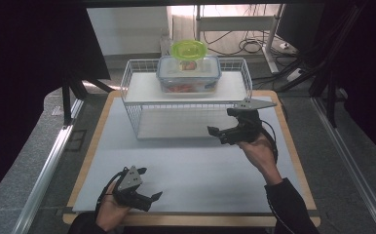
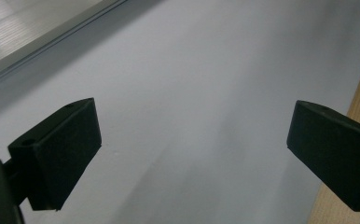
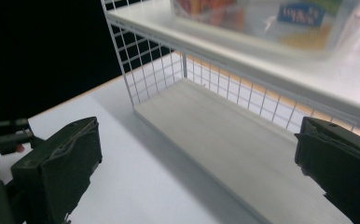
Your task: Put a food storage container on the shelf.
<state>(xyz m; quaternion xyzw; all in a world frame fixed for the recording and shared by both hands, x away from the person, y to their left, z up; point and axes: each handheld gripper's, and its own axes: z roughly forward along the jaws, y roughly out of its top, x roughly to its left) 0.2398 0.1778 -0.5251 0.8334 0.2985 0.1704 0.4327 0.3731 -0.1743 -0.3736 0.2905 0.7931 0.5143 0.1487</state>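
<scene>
A clear plastic food box [image 1: 189,74] with a blue-rimmed lid stands upright and shut on the top shelf of a white wire rack [image 1: 138,120] at the far side of the worktop. Red and orange contents show through its walls. A lime-green bowl [image 1: 189,48] sits level on top of the lid, touching it.

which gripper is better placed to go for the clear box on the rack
Right, probably. The right gripper is open beside the wire rack bearing the clear box; the left gripper sits open at the table's near edge.
</scene>
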